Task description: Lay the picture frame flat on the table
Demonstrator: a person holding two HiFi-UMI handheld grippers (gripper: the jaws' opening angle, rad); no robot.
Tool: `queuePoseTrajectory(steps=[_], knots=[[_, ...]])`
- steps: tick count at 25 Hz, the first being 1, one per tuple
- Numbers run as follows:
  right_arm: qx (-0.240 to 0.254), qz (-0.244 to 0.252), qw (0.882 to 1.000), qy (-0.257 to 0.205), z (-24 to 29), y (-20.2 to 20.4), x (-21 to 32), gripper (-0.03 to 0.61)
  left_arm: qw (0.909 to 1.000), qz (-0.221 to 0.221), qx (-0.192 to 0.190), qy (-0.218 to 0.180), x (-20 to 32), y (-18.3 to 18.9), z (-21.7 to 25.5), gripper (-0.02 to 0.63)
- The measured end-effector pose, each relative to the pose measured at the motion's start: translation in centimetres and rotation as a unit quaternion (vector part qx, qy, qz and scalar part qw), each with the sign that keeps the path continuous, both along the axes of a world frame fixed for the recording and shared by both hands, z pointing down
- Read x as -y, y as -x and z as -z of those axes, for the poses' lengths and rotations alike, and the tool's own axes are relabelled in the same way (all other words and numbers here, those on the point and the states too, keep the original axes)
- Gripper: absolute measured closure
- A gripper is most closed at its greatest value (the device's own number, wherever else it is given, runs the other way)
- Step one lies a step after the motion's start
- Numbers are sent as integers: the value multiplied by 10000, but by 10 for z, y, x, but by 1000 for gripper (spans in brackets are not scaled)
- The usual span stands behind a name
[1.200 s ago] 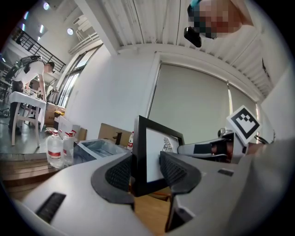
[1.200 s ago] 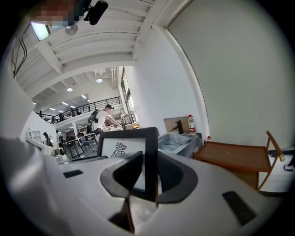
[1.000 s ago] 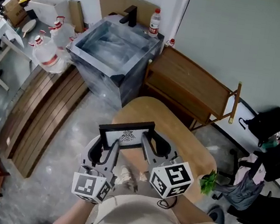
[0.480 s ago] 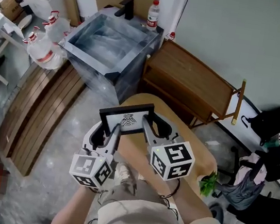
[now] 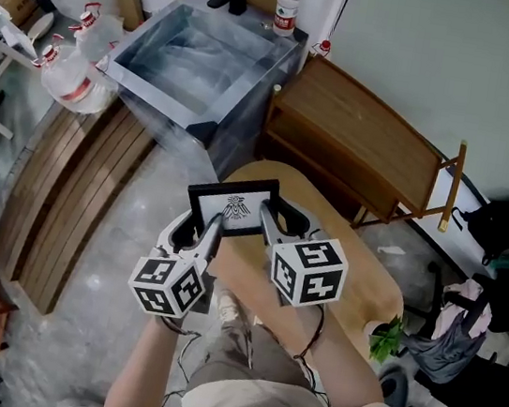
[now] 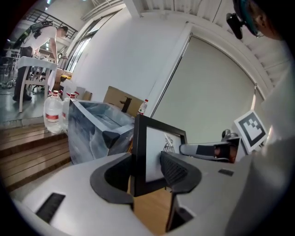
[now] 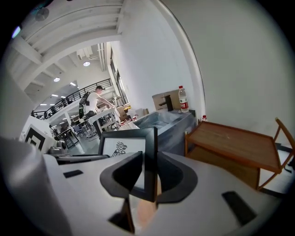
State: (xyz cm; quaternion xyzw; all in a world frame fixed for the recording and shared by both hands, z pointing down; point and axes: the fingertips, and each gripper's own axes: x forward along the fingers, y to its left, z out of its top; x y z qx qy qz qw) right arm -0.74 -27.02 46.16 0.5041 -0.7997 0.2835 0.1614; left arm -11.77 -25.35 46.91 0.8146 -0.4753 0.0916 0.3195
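picture frame (image 5: 232,206) upright — left tool (image 5: 214,228) on it, jaws just widening, right tool (image 5: 264,222) clamped — table (image 5: 357,280) contact unclear

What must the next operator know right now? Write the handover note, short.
Left gripper: jaws closed on the picture frame, left edge.
Right gripper: jaws closed on its right edge.
Frame: upright, print facing the operator, over the far part of the round wooden table; whether its bottom edge touches the wood is hidden.
Done: frame gripped on both sides, positioned above the table.
Left: probably lower and tilt it until it lies flat on the table, then open both jaws and withdraw.
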Motion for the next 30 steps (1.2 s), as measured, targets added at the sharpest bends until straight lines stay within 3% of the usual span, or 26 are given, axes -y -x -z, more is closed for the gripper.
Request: queuePoseTrajectory(steps=[13, 24, 30], knots=[[-39, -271, 9906, 1340, -171, -3, 21, 508, 9924, -158, 27, 1218, 25, -3, -166, 431], [159, -477, 9733, 2241, -311, -1, 32, 508, 9811, -199, 141, 1922, 40, 2, -303, 428], [116, -482, 9640, 2613, -383, -1, 29, 508, 9736, -241, 465, 2224, 39, 2, -374, 428]])
